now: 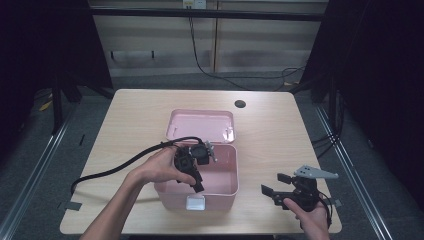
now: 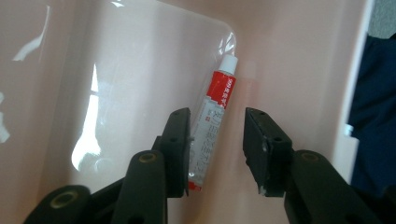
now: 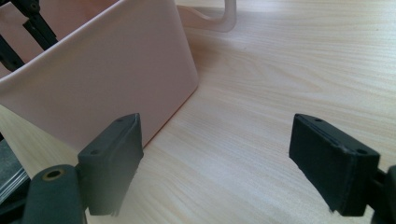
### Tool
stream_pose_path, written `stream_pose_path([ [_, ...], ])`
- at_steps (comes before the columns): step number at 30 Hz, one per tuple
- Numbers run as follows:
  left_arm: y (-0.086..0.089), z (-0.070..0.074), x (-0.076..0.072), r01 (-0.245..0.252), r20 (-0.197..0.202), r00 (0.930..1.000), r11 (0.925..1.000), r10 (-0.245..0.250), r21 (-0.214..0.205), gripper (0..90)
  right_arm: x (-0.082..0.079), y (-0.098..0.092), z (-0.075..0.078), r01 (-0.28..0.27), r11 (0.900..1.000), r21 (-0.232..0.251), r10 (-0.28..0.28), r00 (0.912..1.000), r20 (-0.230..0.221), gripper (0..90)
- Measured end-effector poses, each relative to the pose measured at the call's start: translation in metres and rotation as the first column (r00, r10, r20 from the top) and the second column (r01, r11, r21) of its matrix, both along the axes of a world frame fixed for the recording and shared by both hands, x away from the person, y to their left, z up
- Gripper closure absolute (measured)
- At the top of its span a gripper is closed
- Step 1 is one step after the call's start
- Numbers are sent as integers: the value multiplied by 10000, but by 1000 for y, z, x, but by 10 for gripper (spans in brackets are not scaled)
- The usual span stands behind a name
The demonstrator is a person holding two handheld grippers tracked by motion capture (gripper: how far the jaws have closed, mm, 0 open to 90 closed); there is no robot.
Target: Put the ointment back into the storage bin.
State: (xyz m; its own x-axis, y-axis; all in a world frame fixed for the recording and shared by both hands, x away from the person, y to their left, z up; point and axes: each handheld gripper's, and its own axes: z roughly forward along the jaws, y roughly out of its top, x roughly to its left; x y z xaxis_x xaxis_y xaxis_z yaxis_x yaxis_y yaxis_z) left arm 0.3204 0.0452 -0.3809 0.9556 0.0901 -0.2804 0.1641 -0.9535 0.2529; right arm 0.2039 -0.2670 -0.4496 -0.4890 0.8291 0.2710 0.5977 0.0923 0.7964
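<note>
L gripper (image 2: 217, 149) released over ointment tube (image 2: 214, 122) in pink box (image 1: 227, 192); R gripper (image 3: 229, 163) agape, idle; risk: L jaw snags tube, drags it out

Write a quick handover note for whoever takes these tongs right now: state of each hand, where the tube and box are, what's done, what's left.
Left tongs: open, above the tube, pads not pressing on it.
Right tongs: open, over bare table beside the box, holding nothing.
Tube: lies on the floor of the pink box, along one wall.
Lid: off, lying behind the box.
Done: tube in box.
Left, probably: lift the left tongs clear, fit the lid.
</note>
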Motion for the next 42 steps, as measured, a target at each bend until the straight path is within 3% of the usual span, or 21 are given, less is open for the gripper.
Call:
stream_pose_path([
  [5,6,13,-3,30,72,10000,9994,-28,-331,600,0,0,0,-2,10000,-2,2,10000,6,169],
  [12,16,25,-1,-323,84,9994,9975,329,-624,595,0,0,0,25,10000,21,-25,10000,-8,169],
  [19,25,36,-1,-448,63,9989,9953,455,-857,528,0,0,0,36,10000,77,-36,10000,-19,169],
  [25,33,45,0,-544,99,9984,9953,554,-796,441,0,-1,0,54,10000,52,-54,10000,16,169],
  [26,39,46,0,-756,-89,9971,9915,751,-1054,427,0,-1,0,51,10000,46,-52,10000,14,169],
  [29,45,48,2,-738,-1,9972,9918,742,-1041,386,0,-1,0,48,10000,31,-48,10000,-7,169],
  [33,57,51,3,-918,38,9956,9861,932,-1383,351,0,-1,0,87,10000,12,-87,10000,-41,169],
  [42,76,62,2,-1172,364,9914,9776,1253,-1749,358,0,-1,0,100,9999,10,-99,9999,-42,169],
])
